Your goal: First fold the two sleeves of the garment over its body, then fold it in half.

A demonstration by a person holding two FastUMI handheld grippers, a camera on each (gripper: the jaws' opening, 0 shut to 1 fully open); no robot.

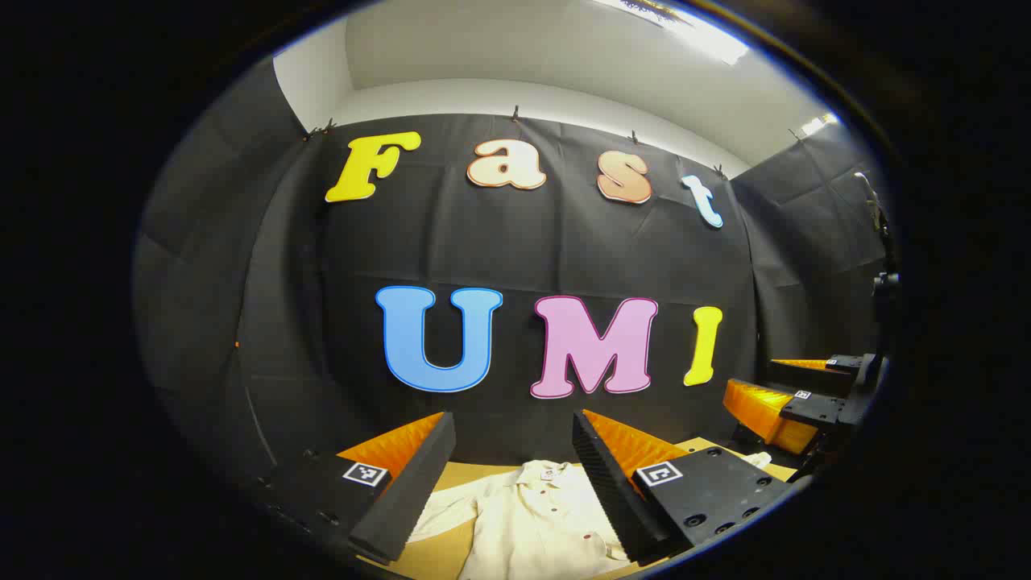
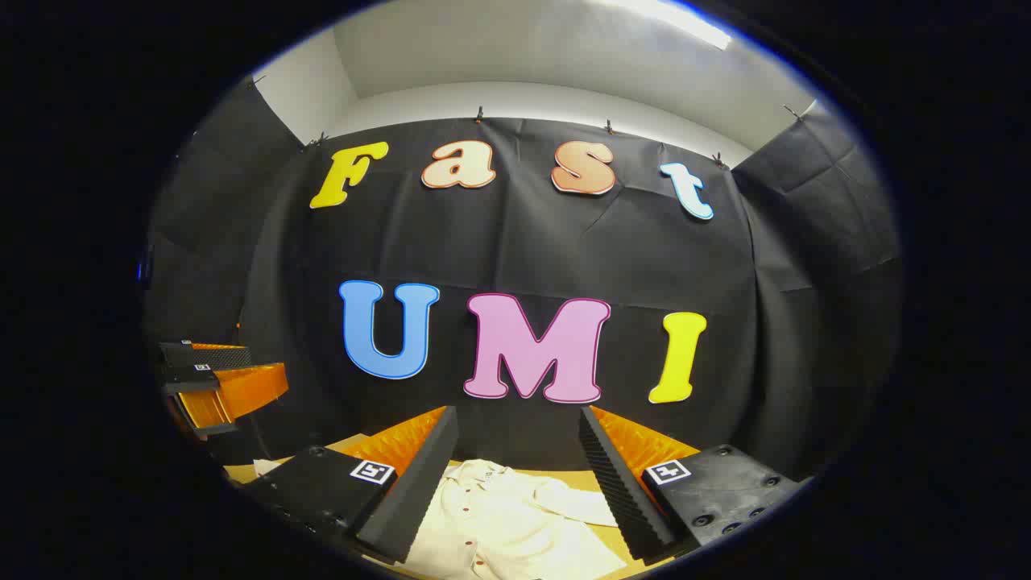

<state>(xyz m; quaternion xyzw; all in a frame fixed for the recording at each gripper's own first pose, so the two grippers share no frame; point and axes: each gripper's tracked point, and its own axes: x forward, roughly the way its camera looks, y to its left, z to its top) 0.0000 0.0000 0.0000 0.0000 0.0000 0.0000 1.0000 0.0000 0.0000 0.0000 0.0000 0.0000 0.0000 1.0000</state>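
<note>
A cream button-up shirt (image 1: 532, 515) lies spread flat on the tan table (image 1: 431, 556), collar toward the booth wall; in the right gripper view the shirt (image 2: 503, 524) shows one sleeve (image 2: 576, 503) stretched sideways. My left gripper (image 1: 514, 451) hangs above the shirt, open, nothing between its fingers. My right gripper (image 2: 518, 447) also hovers above the shirt, open and empty. The right gripper (image 1: 793, 399) appears at the right edge of the left gripper view, and the left gripper (image 2: 217, 387) at the left edge of the right gripper view.
The black cloth wall (image 1: 523, 258) closes off the table's far side and both flanks. A strip of bare tan table (image 2: 580, 481) runs between the shirt's collar and the wall.
</note>
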